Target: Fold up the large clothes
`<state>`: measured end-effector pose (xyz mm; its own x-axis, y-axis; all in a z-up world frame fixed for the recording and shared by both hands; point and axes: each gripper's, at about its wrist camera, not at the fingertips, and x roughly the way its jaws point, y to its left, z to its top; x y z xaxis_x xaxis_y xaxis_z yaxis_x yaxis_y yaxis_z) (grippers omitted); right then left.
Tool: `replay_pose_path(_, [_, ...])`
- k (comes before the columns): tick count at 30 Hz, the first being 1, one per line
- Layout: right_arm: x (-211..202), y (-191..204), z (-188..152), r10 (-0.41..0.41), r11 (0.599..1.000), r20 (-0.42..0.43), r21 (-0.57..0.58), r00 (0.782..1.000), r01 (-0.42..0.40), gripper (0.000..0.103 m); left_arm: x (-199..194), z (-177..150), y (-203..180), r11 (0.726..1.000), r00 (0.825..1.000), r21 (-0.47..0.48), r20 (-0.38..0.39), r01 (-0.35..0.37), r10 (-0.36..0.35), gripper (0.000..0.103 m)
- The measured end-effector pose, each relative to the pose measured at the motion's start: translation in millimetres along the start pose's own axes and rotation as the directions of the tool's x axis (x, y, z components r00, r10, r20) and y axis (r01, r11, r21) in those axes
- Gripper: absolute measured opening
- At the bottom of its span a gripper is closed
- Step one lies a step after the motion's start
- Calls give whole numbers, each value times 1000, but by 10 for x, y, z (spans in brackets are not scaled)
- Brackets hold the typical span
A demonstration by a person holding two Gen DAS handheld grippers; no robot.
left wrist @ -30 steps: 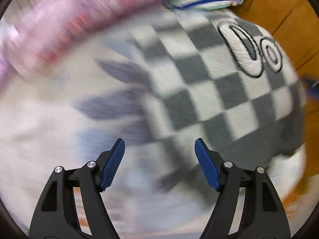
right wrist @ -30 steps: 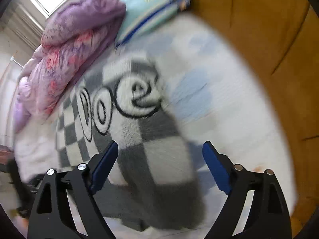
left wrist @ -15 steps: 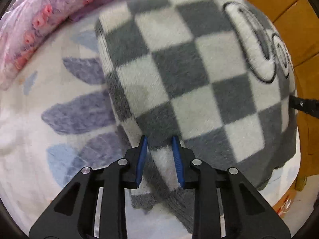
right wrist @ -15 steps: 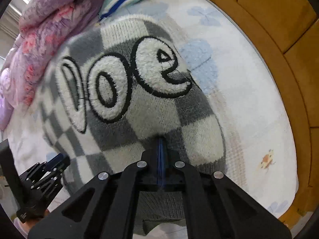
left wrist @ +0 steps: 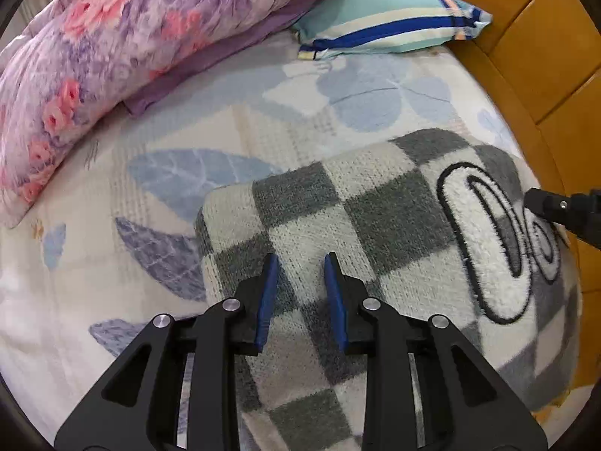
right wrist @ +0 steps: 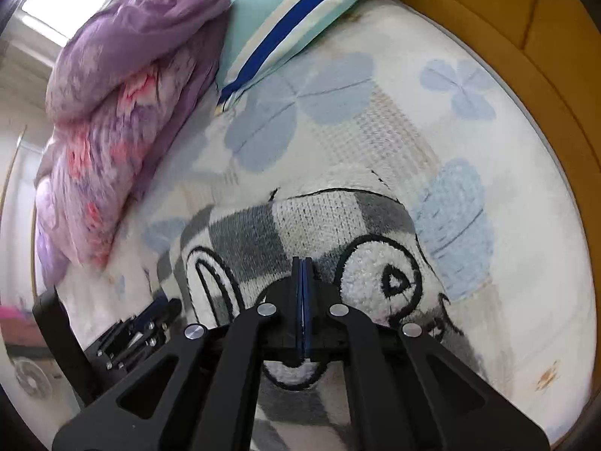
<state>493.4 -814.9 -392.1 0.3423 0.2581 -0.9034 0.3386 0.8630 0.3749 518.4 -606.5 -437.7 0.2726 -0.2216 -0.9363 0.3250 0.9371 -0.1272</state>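
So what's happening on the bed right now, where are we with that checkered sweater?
A person with a handheld gripper in each hand is folding the grey-and-white checkered sweater on the leaf-print bedsheet. The left gripper has a thick bunch of the knit between its blue pads. The right gripper is fully shut with the sweater's edge pinched in it. The sweater looks doubled over, with a rounded fold on the far side. The floral quilt and striped pillow lie beyond.

Home bedroom, bed sheet [left wrist: 263, 120], floral quilt [left wrist: 112, 37], pillow [left wrist: 383, 18], padded headboard [left wrist: 544, 56]
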Motion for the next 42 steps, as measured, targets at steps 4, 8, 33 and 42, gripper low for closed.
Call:
replay_pose_path(4, [-252, 115, -129, 33, 999, 44, -3, 998, -33, 19, -215, -95, 99, 997, 999, -61, -2, 45, -45, 71])
replay_pose_path(8, [-645, 241, -423, -48, 999, 125, 13, 991, 47, 75, -567, -205, 144, 998, 1000, -62, -13, 17, -18, 78])
replay_pose_path(33, [-3584, 2233, -3282, -227, 967, 552, 28, 802, 254, 94, -4629, -1722, 1075, 970, 923, 208, 331, 129, -194, 92])
replay_pose_path(42, [-3576, 2762, -4532, -261, 965, 584, 135, 769, 225, 94, -5035, -2782, 1499, 945, 898, 326, 407, 28, -167, 93])
